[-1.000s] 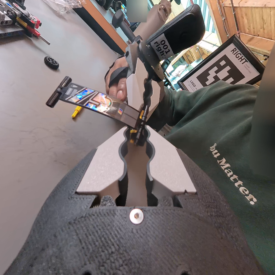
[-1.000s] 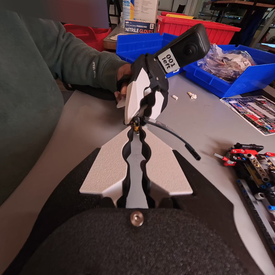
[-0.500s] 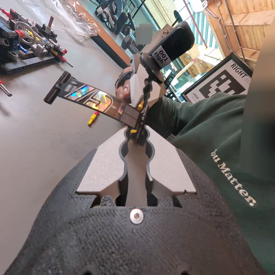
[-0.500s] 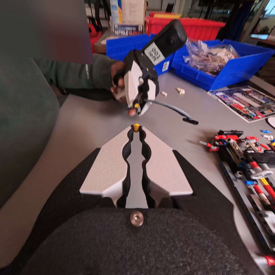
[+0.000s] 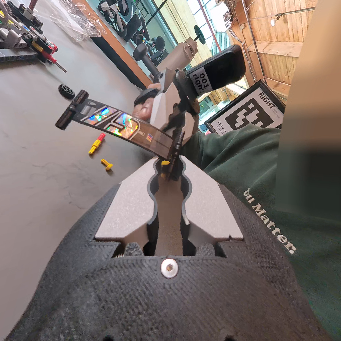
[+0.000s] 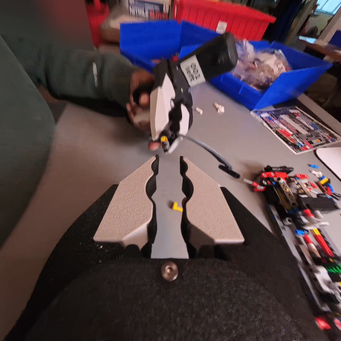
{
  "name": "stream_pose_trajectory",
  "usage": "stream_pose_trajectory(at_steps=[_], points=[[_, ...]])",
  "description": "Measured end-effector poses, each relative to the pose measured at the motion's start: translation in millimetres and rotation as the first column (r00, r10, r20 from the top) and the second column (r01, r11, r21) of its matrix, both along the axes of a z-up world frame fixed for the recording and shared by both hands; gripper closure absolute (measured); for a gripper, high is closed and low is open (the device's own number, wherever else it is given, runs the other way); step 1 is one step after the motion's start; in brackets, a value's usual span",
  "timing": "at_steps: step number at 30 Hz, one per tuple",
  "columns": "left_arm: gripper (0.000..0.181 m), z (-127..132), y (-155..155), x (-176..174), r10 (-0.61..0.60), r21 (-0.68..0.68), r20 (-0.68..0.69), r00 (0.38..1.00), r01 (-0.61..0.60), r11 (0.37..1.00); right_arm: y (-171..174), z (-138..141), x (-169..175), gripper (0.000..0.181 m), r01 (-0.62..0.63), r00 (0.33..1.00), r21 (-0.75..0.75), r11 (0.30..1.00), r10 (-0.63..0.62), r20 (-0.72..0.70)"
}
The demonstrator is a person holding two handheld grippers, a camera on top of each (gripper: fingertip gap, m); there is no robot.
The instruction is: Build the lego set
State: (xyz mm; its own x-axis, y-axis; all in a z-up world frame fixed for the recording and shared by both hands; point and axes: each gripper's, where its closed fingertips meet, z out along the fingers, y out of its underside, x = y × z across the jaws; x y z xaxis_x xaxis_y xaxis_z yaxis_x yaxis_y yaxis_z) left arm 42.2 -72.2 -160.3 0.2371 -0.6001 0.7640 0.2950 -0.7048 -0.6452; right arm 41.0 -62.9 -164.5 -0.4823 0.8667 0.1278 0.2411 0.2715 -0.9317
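My left gripper (image 5: pixel 168 162) is shut on the near end of a long black flexible panel (image 5: pixel 118 123) with a shiny sticker, held above the table. A yellow pin (image 5: pixel 165 162) sits in that end. The right wrist view shows this gripper (image 6: pixel 166 144) with the panel (image 6: pixel 212 153) curving down to the right. My right gripper (image 6: pixel 169 158) is open and empty, just short of the left one; it also shows in the left wrist view (image 5: pixel 177 129). A loose yellow pin (image 6: pixel 176 206) lies on the table under my right fingers, also visible in the left wrist view (image 5: pixel 107 164).
The partly built model (image 6: pixel 295 193) lies at the right, with an instruction booklet (image 6: pixel 295 127) and blue bins (image 6: pixel 276 88) behind it. A red and yellow pin (image 5: pixel 96 144) and a black gear (image 5: pixel 66 91) lie on the table. The person's green sleeve (image 6: pixel 83 73) is at the left. Left and right tips are no more than a few centimetres apart. My right tips are roughly 8 centimetres from the loose yellow pin (image 6: pixel 176 206).
My right gripper has drawn back from the left one and opened. The yellow pin it held now lies on the table. The left gripper still holds the panel.
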Motion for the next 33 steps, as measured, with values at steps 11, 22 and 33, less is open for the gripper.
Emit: stream_pose_trajectory(at_steps=[11, 22, 33], points=[[0.161, 7, -8, 7, -0.021, 0.094, -0.063, 0.998, 0.027, 0.995, -16, 11, -5, 0.178, -0.034, 0.999, -0.123, 0.992, 0.029, -0.044], [0.161, 6, -8, 8, 0.017, 0.171, -0.16, 0.987, 0.011, 0.985, -8, 14, -2, 0.177, -0.029, 0.999, -0.232, 0.972, 0.021, -0.04], [0.162, 1, -11, 12, -0.008, 0.141, -0.159, 0.987, 0.031, 0.99, -11, 8, 0, 0.177, -0.059, 0.998, -0.271, 0.961, 0.056, -0.017]])
